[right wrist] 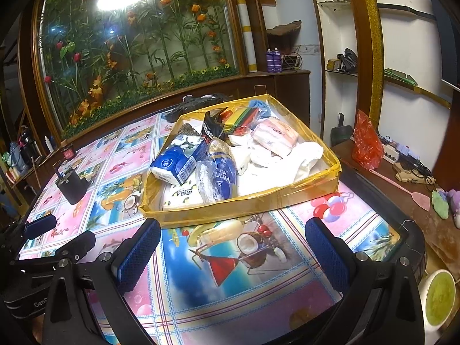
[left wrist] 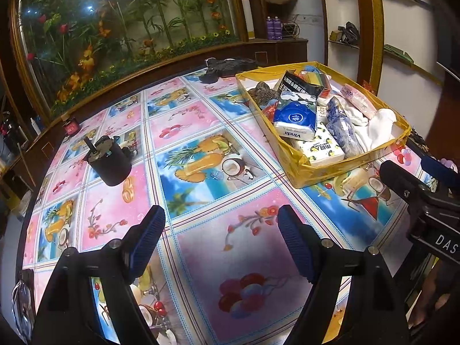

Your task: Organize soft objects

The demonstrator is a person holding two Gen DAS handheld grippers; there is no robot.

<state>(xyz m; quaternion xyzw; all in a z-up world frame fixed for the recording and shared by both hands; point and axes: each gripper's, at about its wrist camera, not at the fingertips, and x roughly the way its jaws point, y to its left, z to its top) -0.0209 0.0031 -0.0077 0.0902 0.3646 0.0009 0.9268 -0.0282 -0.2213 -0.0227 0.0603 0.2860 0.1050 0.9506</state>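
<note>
Yellow-taped cardboard box (right wrist: 287,198) sat on the patterned tablecloth (right wrist: 201,287), just ahead of the right gripper (right wrist: 233,256) fingertips and ahead-right of the left gripper (left wrist: 221,247). Box was full of soft stuff: blue Vinda tissue pack (right wrist: 175,164) at the near-left corner, lying on a lemon-print tissue pack (right wrist: 179,197); blue-white wrapped roll pack (right wrist: 218,172) beside it toward the middle; pink pack (right wrist: 274,138) and white cloth (right wrist: 307,158) on the right side; black packet (right wrist: 211,129) and rainbow-striped item (right wrist: 244,120) at the far end.

Right gripper fingers were spread wide, nothing between the pads, only tablecloth under the gap. Left gripper fingers also apart and empty, over a pink tile of the cloth. In the right wrist view the left gripper tips showed at the left edge; in the left wrist view the right gripper showed at the right edge.

Black cylindrical object (left wrist: 110,164) stood well left of the left fingers. Small dark red jar (left wrist: 70,128) sat beyond it at the table edge. Pink fly swatter (right wrist: 402,188) lay on a side surface right of the box.
</note>
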